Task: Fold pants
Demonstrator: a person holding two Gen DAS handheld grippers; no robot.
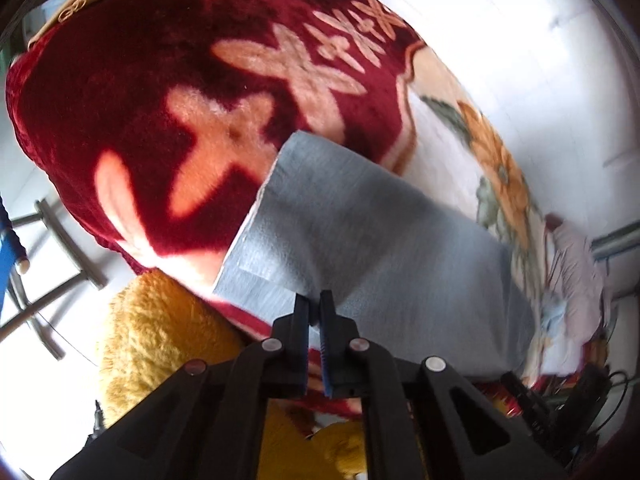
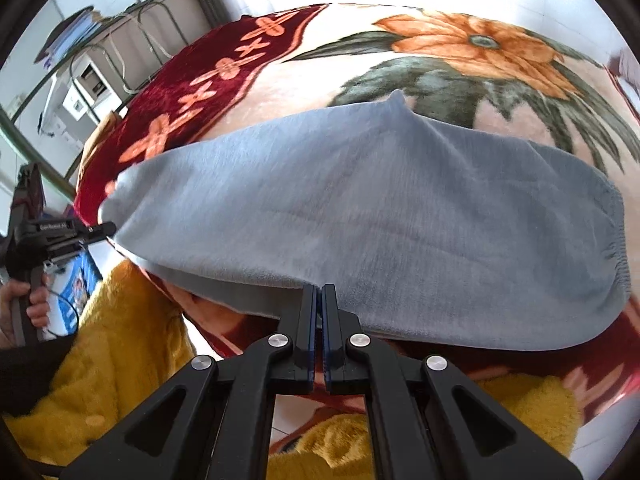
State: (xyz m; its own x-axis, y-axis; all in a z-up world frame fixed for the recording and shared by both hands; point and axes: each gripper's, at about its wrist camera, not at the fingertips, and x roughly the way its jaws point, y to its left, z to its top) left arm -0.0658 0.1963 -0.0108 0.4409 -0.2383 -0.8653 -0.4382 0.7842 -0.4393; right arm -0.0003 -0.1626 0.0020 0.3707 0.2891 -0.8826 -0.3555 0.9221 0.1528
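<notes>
Grey-blue pants [image 2: 360,216] lie flat across a bed under a red and cream flowered blanket [image 2: 440,64], with the elastic waistband [image 2: 612,256] to the right. My right gripper [image 2: 319,292] is shut on the pants' near edge, which lifts a little to its left. In the left wrist view the pants [image 1: 360,240] run away to the right, and my left gripper [image 1: 315,300] is shut on their near edge by the leg end. The right wrist view shows the left gripper [image 2: 106,227] at the far left, its tips at that leg end.
Fuzzy yellow fabric [image 2: 132,320] fills the space just under both grippers. A person's hand [image 2: 36,304] holds the left gripper's handle. A pink cloth [image 1: 576,264] lies on the bed's far right. Metal frames and shelves [image 2: 120,40] stand beyond the bed, and cables [image 1: 580,400] lie at lower right.
</notes>
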